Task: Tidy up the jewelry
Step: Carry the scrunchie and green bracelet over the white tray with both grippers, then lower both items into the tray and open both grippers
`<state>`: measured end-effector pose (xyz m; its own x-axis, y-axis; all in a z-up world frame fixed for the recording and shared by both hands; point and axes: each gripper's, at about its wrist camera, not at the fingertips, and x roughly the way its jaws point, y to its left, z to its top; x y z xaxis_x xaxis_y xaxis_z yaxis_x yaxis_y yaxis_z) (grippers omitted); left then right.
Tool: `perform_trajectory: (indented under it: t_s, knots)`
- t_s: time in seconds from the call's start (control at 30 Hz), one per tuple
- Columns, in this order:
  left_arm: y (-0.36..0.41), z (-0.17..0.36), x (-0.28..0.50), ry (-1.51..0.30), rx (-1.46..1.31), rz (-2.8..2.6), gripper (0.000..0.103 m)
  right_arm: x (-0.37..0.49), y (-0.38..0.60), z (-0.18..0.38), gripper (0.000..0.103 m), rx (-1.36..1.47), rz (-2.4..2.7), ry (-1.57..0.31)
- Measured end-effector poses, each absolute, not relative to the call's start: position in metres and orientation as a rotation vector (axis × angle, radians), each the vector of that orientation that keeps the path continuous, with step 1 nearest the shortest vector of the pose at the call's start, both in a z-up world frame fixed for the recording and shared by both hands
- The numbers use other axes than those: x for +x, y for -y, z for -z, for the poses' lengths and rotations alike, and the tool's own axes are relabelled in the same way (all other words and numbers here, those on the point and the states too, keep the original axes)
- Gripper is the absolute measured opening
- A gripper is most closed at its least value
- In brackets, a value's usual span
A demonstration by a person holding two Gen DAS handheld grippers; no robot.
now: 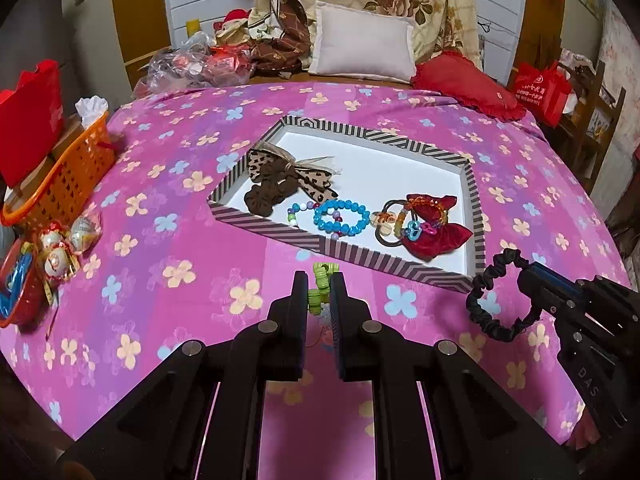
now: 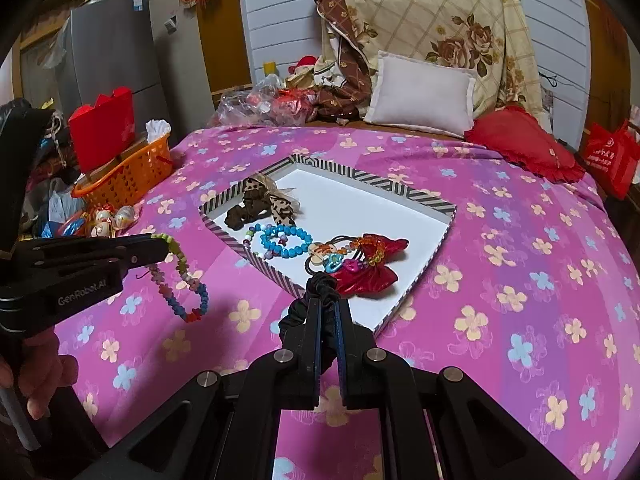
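Observation:
A striped tray (image 1: 384, 266) (image 2: 434, 242) with a white floor lies on the pink flowered bedspread. In it lie a leopard bow (image 1: 288, 170), a brown scrunchie (image 1: 266, 198), a blue bead bracelet (image 1: 342, 216) (image 2: 286, 240), hair ties with charms (image 1: 396, 222) and a red bow (image 1: 436, 232) (image 2: 372, 264). My left gripper (image 1: 320, 284) (image 2: 166, 248) is shut on a multicoloured bead bracelet (image 1: 320, 284) (image 2: 184, 280), held above the bed just before the tray's near edge. My right gripper (image 2: 328, 304) (image 1: 524, 276) is shut on a black scrunchie (image 1: 494, 300) (image 2: 320, 292) near the tray's near corner.
An orange basket (image 1: 72, 176) (image 2: 128, 178) with a red box stands at the bed's left edge, with wrapped ornaments (image 1: 60, 248) and a red bowl (image 1: 20, 296) near it. Pillows (image 1: 364, 44), a red cushion (image 1: 468, 84) and plastic bags (image 1: 188, 64) lie at the far end.

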<state>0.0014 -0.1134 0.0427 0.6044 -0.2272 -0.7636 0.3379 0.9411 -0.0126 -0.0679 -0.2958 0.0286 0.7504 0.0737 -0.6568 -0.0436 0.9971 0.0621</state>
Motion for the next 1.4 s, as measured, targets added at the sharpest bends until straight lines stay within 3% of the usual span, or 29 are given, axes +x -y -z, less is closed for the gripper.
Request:
perform_trajectory:
  t_s: [0.87, 1.4]
  knots:
    - [0.167, -0.063, 0.092, -0.845, 0.159, 0.318, 0.009, 0.009, 0.324, -0.022, 0.006, 0.216, -0.102, -0.725]
    - [0.193, 0.001, 0.146, -0.92, 0.178, 0.257, 0.009, 0.065, 0.338, 0.031, 0.006, 0.244, -0.055, -0.826]
